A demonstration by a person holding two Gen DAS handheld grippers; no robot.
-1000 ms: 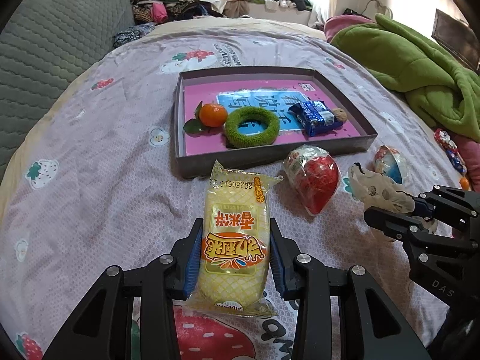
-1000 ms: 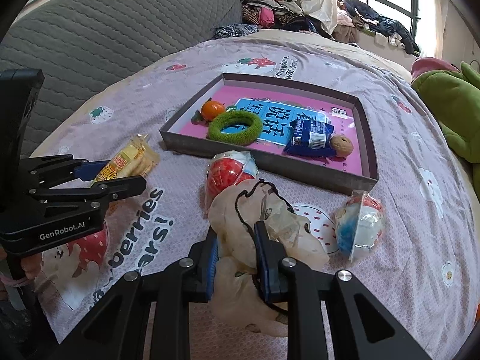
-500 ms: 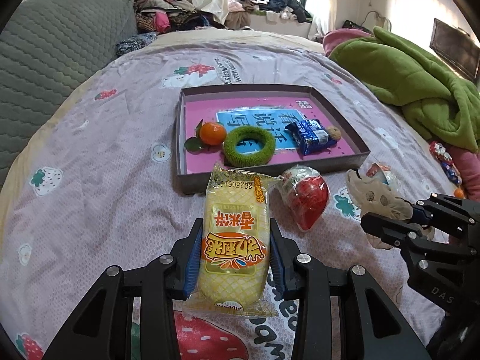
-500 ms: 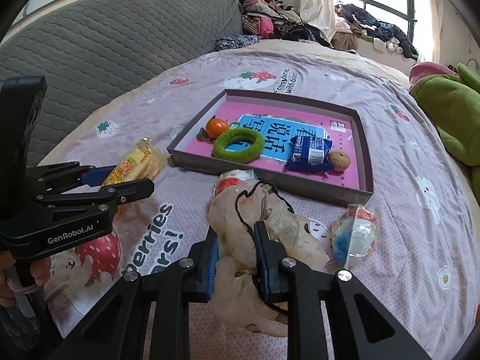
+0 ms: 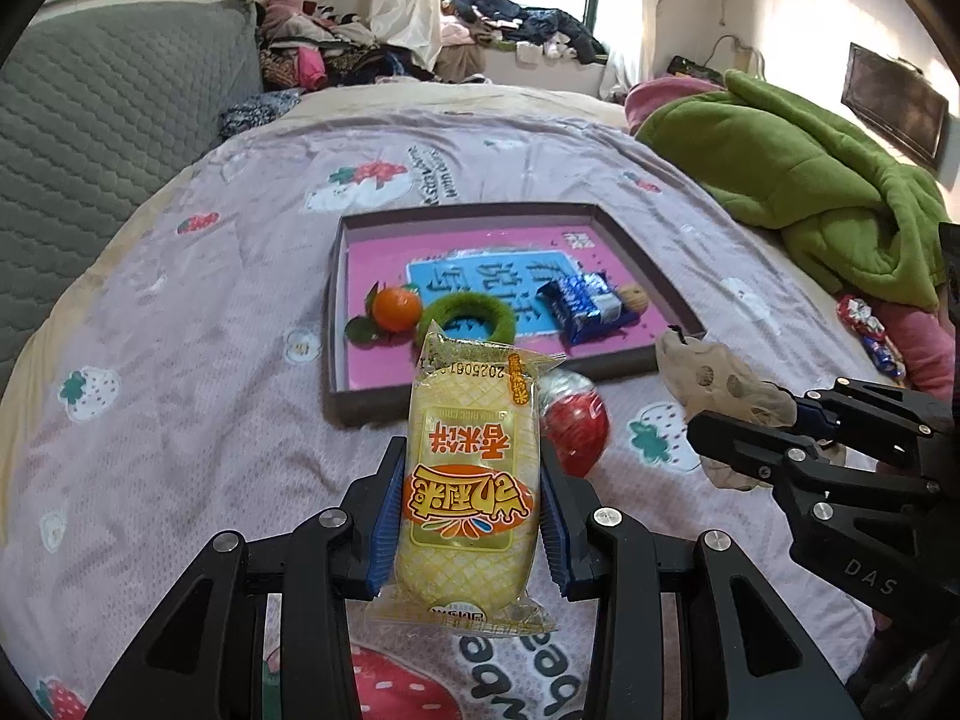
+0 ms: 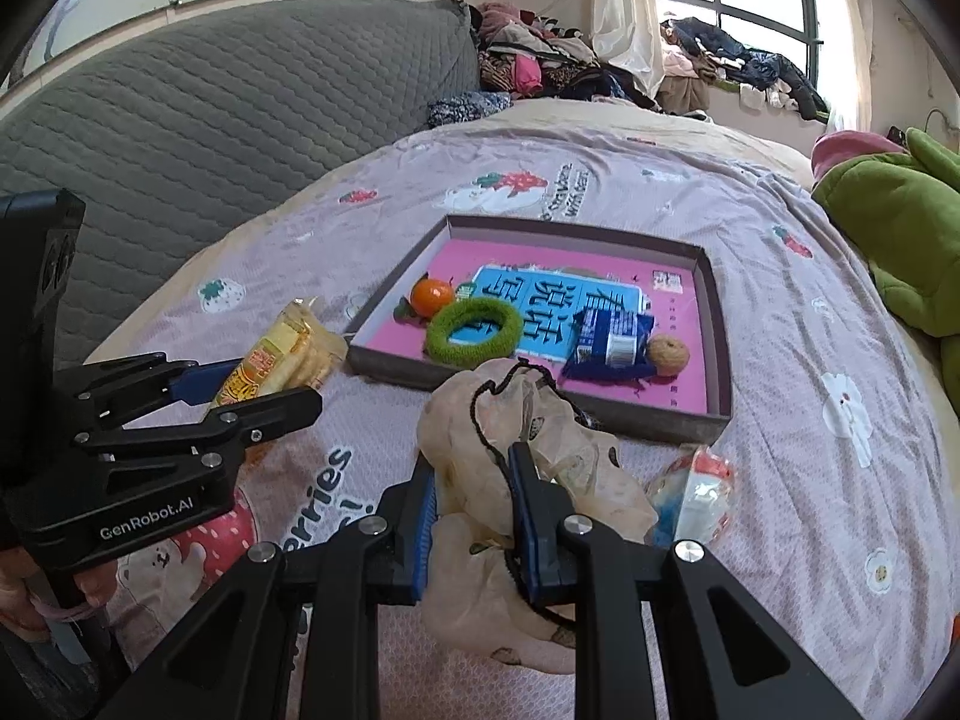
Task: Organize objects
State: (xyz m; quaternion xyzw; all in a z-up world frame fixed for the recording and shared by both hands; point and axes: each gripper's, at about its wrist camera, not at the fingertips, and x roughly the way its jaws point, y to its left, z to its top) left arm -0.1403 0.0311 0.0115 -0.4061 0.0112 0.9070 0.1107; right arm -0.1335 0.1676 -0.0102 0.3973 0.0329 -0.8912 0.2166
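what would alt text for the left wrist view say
The left gripper clamps a yellow snack packet above a strawberry-print bedspread. Beyond it, a shallow pink-lined box holds an orange, green ring and blue packet; at right, the right gripper grips a beige pouch.

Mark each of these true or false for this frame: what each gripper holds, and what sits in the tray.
1. The left gripper is shut on the yellow snack pack. True.
2. The right gripper is open. False: it is shut on the beige pouch.
3. The orange lies in the tray. True.
4. The green ring lies on the bedspread outside the tray. False: it is in the tray, beside the orange.
5. The red ball is in the tray. False: it lies on the bedspread, in front of the tray.
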